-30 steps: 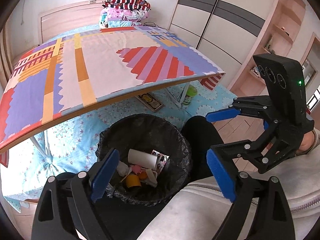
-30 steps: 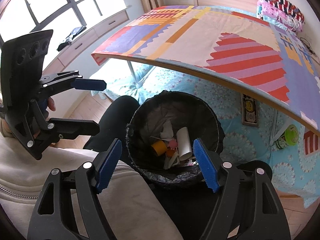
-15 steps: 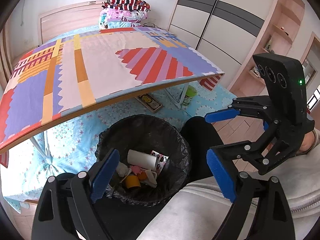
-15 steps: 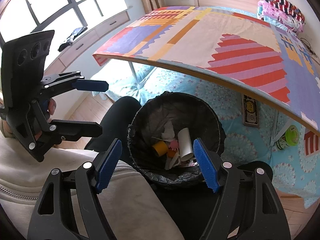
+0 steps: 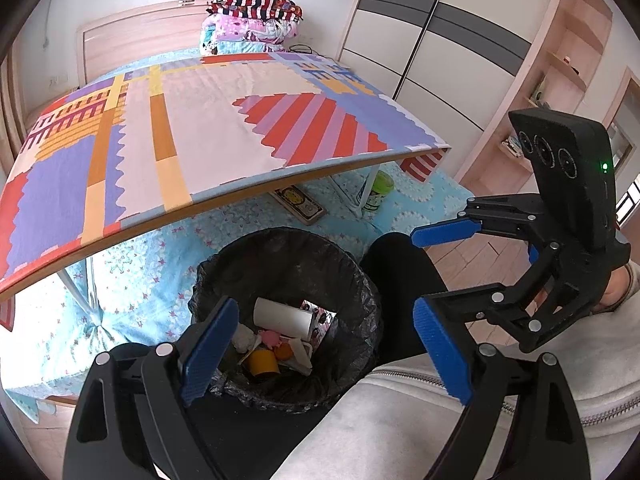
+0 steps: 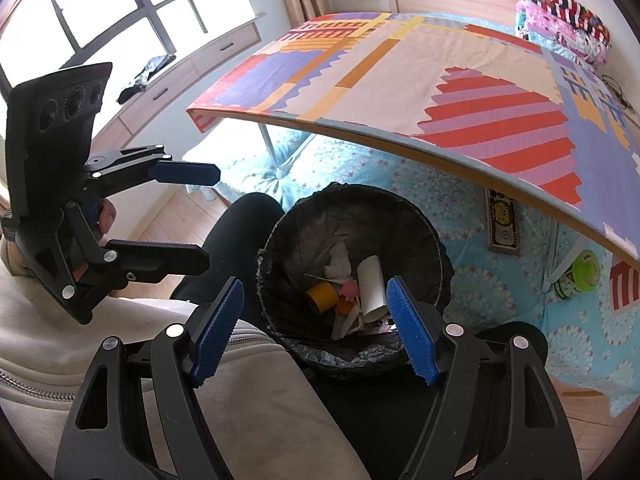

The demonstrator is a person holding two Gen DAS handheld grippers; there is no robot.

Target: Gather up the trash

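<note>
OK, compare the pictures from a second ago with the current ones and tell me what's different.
Nothing visibly changed. The left gripper and right gripper hang over the black bin with jaws open and empty, as before. The white tube, yellow tape roll and other scraps lie in the bin just as they did, and the patterned table is as bare as before.

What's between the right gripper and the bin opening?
Nothing visible. The right gripper is open and empty above the near rim of the bin, whose mouth is uncovered, with a white tube and scraps inside.
</note>
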